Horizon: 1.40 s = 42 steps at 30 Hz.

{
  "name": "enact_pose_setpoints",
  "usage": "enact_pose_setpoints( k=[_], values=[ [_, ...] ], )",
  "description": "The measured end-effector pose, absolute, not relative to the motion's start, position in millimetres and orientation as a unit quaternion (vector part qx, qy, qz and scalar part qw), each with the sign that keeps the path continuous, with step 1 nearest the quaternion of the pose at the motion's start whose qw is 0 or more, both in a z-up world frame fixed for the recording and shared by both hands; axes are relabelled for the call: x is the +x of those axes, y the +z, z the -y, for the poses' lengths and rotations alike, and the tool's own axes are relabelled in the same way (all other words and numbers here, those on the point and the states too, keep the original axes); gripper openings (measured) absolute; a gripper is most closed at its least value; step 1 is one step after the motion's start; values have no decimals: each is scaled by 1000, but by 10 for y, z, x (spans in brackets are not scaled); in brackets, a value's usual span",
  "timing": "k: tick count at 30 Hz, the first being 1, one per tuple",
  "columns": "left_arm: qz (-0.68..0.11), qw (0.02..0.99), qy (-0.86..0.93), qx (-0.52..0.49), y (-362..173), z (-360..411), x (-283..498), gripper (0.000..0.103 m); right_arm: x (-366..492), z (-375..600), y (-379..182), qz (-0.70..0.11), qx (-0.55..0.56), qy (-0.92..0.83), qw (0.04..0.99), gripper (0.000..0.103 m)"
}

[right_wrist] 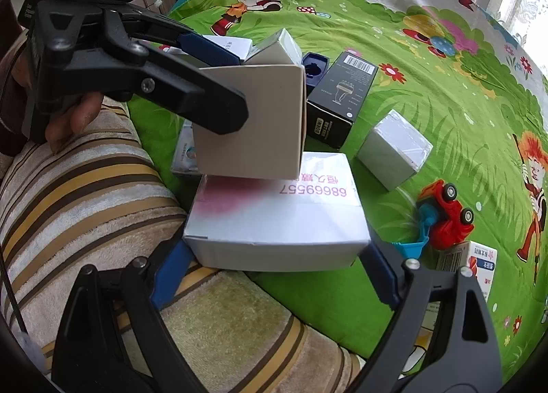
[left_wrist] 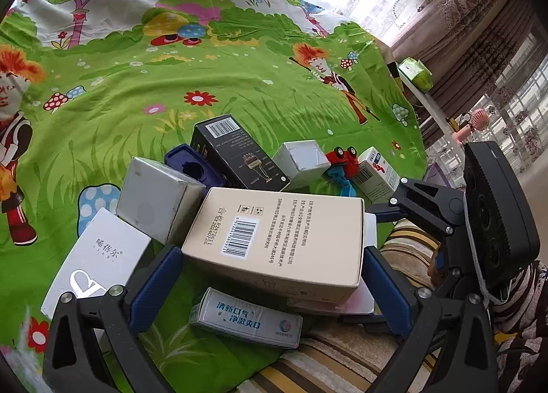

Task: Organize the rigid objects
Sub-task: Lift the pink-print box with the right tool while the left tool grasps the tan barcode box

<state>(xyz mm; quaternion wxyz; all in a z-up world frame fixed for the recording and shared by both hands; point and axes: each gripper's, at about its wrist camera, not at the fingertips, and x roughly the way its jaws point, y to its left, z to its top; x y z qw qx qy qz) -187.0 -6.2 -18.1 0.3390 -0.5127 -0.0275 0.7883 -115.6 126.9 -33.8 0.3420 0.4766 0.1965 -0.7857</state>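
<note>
A beige box (left_wrist: pixel 274 239) with a barcode sits between the blue pads of my left gripper (left_wrist: pixel 270 251), which is shut on its two sides. In the right wrist view the same beige box (right_wrist: pixel 260 126) rests tilted on top of a white box with pink print (right_wrist: pixel 281 222). My right gripper (right_wrist: pixel 275 256) is shut on that white box, a blue pad pressed against each lower side. Only an edge of the white box (left_wrist: pixel 368 232) shows under the beige one in the left wrist view.
On the green cartoon sheet (left_wrist: pixel 171 67) lie a black barcode box (left_wrist: pixel 236 150), two silver cubes (left_wrist: pixel 157 198) (right_wrist: pixel 394 153), a white lettered box (left_wrist: pixel 99 259), a blue-and-white pack (left_wrist: pixel 246 321), a red toy truck (right_wrist: pixel 445 215) and a medicine box (right_wrist: pixel 476 263). A striped cushion (right_wrist: pixel 85 187) lies alongside.
</note>
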Motion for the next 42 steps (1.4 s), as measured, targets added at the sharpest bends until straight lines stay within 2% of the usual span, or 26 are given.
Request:
enact_pose_setpoints(
  k=[7, 13, 22, 25, 36, 42],
  values=[
    [20, 342, 789, -510, -137, -41, -1784, 103, -1109, -1375, -280, -172, 478, -795, 332, 91],
    [20, 351, 779, -519, -141, -210, -1702, 103, -1088, -1548, -261, -150, 499, -806, 280, 91],
    [68, 281, 803, -520, -51, -283, -1676, 103, -1065, -1665, -273, -135, 511, -808, 261, 91],
    [62, 269, 811, -516, -21, -405, -1646, 103, -1061, -1701, -284, -121, 518, -806, 259, 91],
    [211, 187, 786, -550, -65, -244, -1922, 103, -908, -1900, -173, -81, 515, -816, 249, 91],
    [218, 138, 788, -560, -78, -418, -1943, 103, -787, -2055, -95, -62, 512, -822, 242, 91]
  ],
)
